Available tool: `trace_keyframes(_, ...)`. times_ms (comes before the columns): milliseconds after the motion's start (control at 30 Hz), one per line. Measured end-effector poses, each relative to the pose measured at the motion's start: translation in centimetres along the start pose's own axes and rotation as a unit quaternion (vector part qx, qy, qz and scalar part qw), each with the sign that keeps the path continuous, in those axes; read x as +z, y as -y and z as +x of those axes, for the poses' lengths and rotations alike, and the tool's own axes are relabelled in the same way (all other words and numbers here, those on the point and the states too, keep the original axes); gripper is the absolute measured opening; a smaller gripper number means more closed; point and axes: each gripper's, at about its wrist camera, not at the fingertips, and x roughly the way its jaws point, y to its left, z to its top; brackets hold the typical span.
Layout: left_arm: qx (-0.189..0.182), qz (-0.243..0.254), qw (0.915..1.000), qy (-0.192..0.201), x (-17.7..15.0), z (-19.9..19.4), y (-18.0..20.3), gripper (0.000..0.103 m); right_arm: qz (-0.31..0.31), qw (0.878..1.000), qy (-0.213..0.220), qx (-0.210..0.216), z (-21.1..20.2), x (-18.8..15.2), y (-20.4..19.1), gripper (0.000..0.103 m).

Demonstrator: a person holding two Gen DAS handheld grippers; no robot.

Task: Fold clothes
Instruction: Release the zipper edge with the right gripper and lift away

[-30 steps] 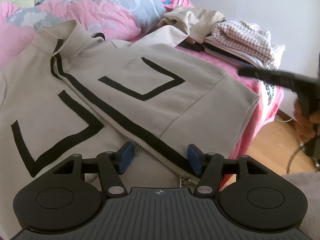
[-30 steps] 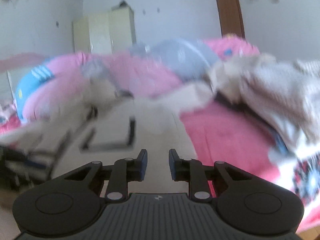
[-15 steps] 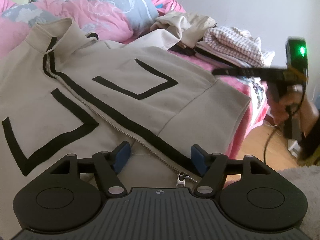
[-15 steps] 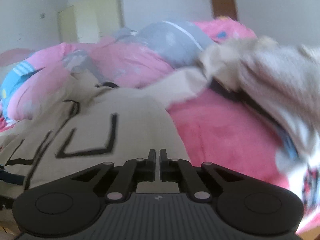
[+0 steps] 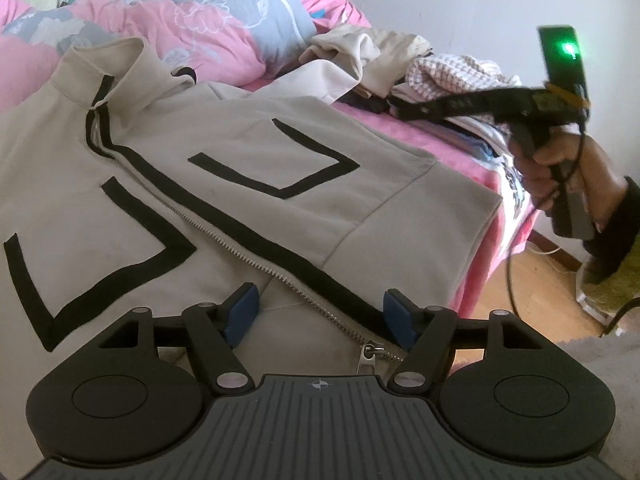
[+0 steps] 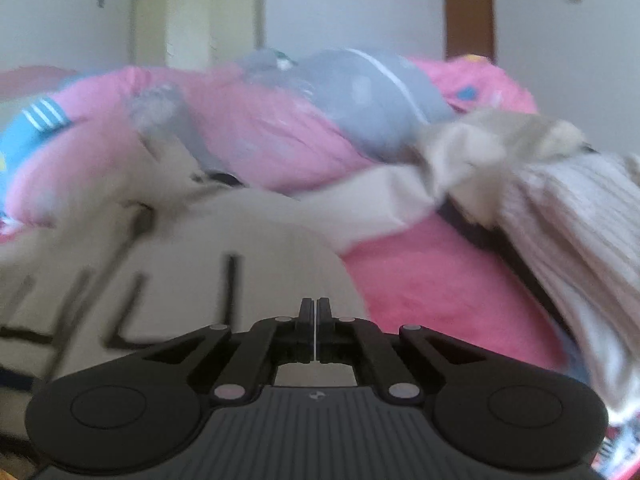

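A beige zip jacket (image 5: pixel 248 152) with black stripes lies flat, front up, on the pink bed. My left gripper (image 5: pixel 320 310) is open at its hem, its blue pads either side of the zipper line and just above the zipper pull (image 5: pixel 368 354), pressing nothing. A hand holds my right gripper (image 5: pixel 402 111) in the air over the bed's right side, pointing at the clothes pile. In the right wrist view the right gripper (image 6: pixel 316 308) is shut and empty above the jacket's (image 6: pixel 260 248) side edge. The jacket's sleeve (image 6: pixel 372 200) stretches toward the pile.
A pile of clothes (image 5: pixel 452 76) with a checked cloth on top sits at the bed's far right. A pink and grey quilt (image 5: pixel 208 20) is bunched behind the jacket. Wooden floor (image 5: pixel 520 280) and a grey rug (image 5: pixel 600 356) lie right of the bed. A wardrobe (image 6: pixel 200 28) stands by the far wall.
My right gripper's jaws went from part open to fully shut while it moved over the jacket's right side. The left jaws spread slightly wider and stayed at the hem.
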Motion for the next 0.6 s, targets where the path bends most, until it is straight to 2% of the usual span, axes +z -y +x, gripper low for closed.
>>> trace_keyframes(100,-0.005,-0.009,0.9999,0.001,0.1,-0.2,-0.2,0.069,0.009,1.000,-0.009,0.017,1.3,0.6,-0.9,0.000)
trace_keyframes(200,-0.010,-0.014,0.9998,0.001,0.1,-0.4,-0.4,0.069,0.020,0.998,-0.009,0.057,0.8,-0.8,-1.9,0.000)
trace_keyframes(300,-0.011,-0.027,0.9996,0.001,0.4,-0.8,-0.6,0.069,0.014,0.994,-0.088,0.067,2.8,-3.7,-3.0,0.000)
trace_keyframes(433,0.007,-0.045,0.9984,0.034,0.5,-3.3,-0.7,0.069,-0.004,0.997,-0.052,0.066,-1.0,-3.6,-4.5,0.000)
trace_keyframes(533,0.017,-0.049,0.9972,0.055,0.7,-5.4,-0.6,0.069,-0.038,0.993,-0.025,0.106,-4.7,-3.0,-6.1,0.000)
trace_keyframes(600,0.026,-0.049,0.9966,0.061,0.5,-6.3,-0.5,0.068,-0.076,0.989,-0.032,0.127,-6.0,-3.3,-7.5,0.000)
